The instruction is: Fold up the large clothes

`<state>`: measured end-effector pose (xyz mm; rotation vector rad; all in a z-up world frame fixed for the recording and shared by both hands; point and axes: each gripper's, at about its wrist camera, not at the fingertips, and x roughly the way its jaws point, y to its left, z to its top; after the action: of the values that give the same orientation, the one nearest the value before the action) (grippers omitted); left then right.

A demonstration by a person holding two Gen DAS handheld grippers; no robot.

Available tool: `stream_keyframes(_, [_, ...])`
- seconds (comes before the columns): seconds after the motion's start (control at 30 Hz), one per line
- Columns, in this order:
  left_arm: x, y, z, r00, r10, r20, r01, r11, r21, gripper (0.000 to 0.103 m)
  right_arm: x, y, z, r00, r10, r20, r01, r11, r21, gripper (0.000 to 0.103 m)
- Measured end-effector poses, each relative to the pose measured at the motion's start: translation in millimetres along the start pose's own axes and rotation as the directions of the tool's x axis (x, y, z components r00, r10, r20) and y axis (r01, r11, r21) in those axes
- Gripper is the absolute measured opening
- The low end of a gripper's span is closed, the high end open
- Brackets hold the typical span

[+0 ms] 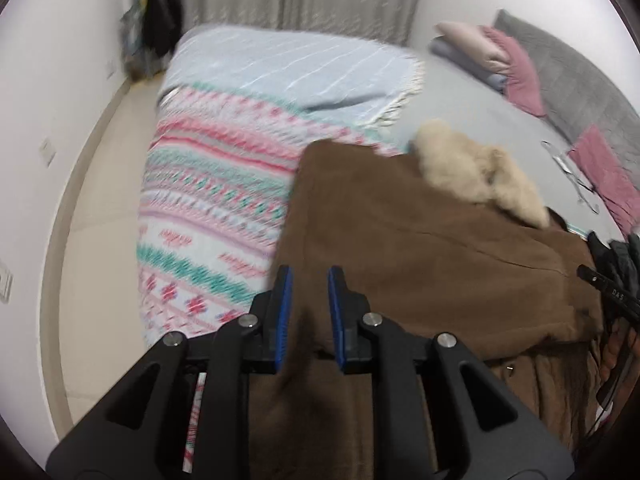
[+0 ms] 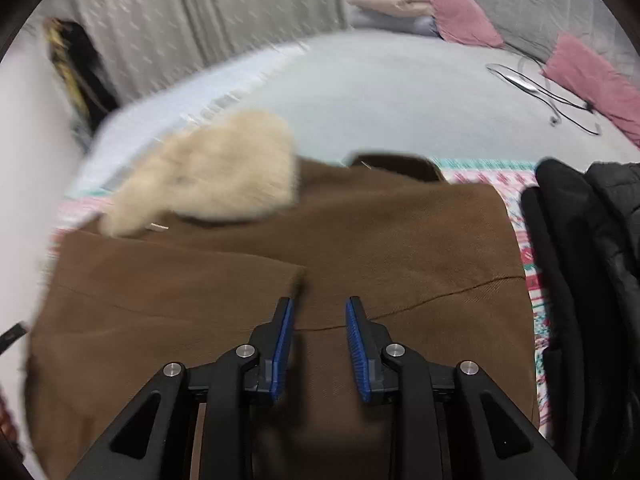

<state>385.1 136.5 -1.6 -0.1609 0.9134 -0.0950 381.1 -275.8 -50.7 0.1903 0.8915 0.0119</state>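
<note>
A large brown coat with a cream fur collar lies spread on the bed, its lower part folded over. My left gripper is at the coat's left edge. Its blue pads stand narrowly apart with a raised fold of brown cloth pinched between them. In the right wrist view the coat fills the foreground and the fur collar lies at its far left. My right gripper hovers over the folded layer with its jaws apart and only flat cloth under the gap.
The coat rests on a pink and teal patterned blanket beside a pale blue throw. A black jacket lies at the right. Pink pillows and a clothes hanger sit on the grey sheet. The bed's left edge drops to the floor.
</note>
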Motion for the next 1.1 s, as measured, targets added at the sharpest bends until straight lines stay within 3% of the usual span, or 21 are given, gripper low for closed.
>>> stream_keyframes(0.07, [9.6,-10.9,-4.8,0.997,-0.064,-0.045,0.064,0.998,0.016,0.019,-14.5,23.5,-13.4,0.998,0.065,-0.001,-0.065,0.993,-0.099,0.027])
stream_keyframes(0.17, [35.9,-18.9,-16.3,0.988,-0.055,-0.142,0.06,0.998,0.033,0.019,-17.4,60.9,-39.9,0.995,0.087,-0.047,-0.096,0.965,-0.244,0.026])
stream_keyframes(0.3, [50.4,-5.5,-22.3,0.98,-0.085,-0.178,0.085,0.996,-0.007,0.018,14.9,73.2,-73.1,0.991,-0.014,-0.131,-0.029,0.946,-0.322,0.024])
stream_keyframes(0.4, [47.0,-1.9,-24.8,0.983,-0.064,-0.171,0.066,0.998,0.005,0.017,8.4,59.9,-72.8,0.995,0.001,-0.097,-0.028,0.96,-0.278,0.024])
stream_keyframes(0.5, [37.4,-4.3,-27.7,0.986,-0.043,-0.162,0.046,0.999,0.017,0.017,-11.7,51.7,-71.6,0.995,-0.046,-0.083,0.024,0.969,-0.247,0.036])
stream_keyframes(0.73, [16.8,-21.5,-50.4,0.983,-0.016,-0.182,0.031,0.996,0.08,0.018,-52.4,38.8,-103.8,0.993,-0.102,-0.055,0.086,0.967,-0.238,0.036])
stream_keyframes(0.83, [11.3,-25.1,-63.3,0.978,-0.026,-0.207,0.042,0.996,0.073,0.027,-61.8,37.7,-117.7,0.991,-0.121,-0.057,0.106,0.972,-0.209,0.036])
stream_keyframes(0.97, [-7.2,-31.2,-72.7,0.982,-0.026,-0.187,0.043,0.995,0.087,0.047,-76.2,40.2,-139.3,0.989,-0.141,-0.05,0.126,0.963,-0.237,0.042])
stream_keyframes(1.1, [-25.5,-37.5,-77.5,0.983,-0.054,-0.175,0.068,0.995,0.075,0.048,-93.4,41.0,-150.3,0.993,-0.115,-0.03,0.106,0.972,-0.208,0.043])
